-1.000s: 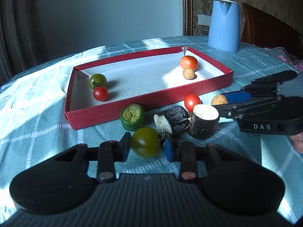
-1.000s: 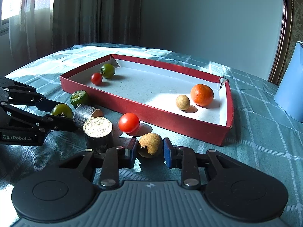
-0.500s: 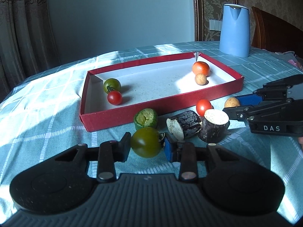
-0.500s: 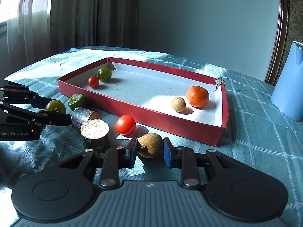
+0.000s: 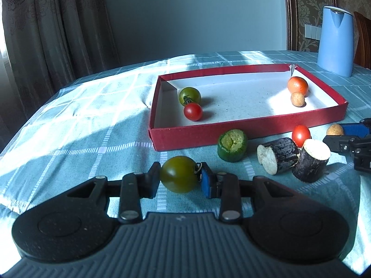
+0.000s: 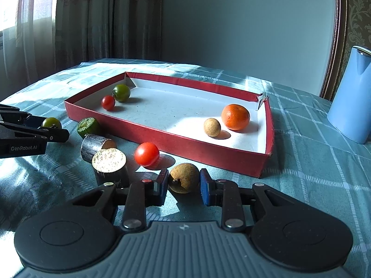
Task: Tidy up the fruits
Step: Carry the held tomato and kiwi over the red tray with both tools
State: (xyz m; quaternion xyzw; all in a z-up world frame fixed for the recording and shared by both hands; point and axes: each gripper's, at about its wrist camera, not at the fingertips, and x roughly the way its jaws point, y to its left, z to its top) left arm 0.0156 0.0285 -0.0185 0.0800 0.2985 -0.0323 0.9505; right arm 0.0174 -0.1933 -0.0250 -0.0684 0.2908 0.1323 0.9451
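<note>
At the lower centre of the left wrist view, the left gripper (image 5: 180, 178) is clamped on a round dark-green tomato (image 5: 179, 174). In the right wrist view, the right gripper (image 6: 184, 183) is clamped on a small brown round fruit (image 6: 183, 177), low in the frame. Behind both, on the teal checked surface (image 5: 92, 125), lies a shallow red cardboard tray (image 5: 243, 131) holding a green tomato, a red tomato, an orange and a tan ball.
</note>
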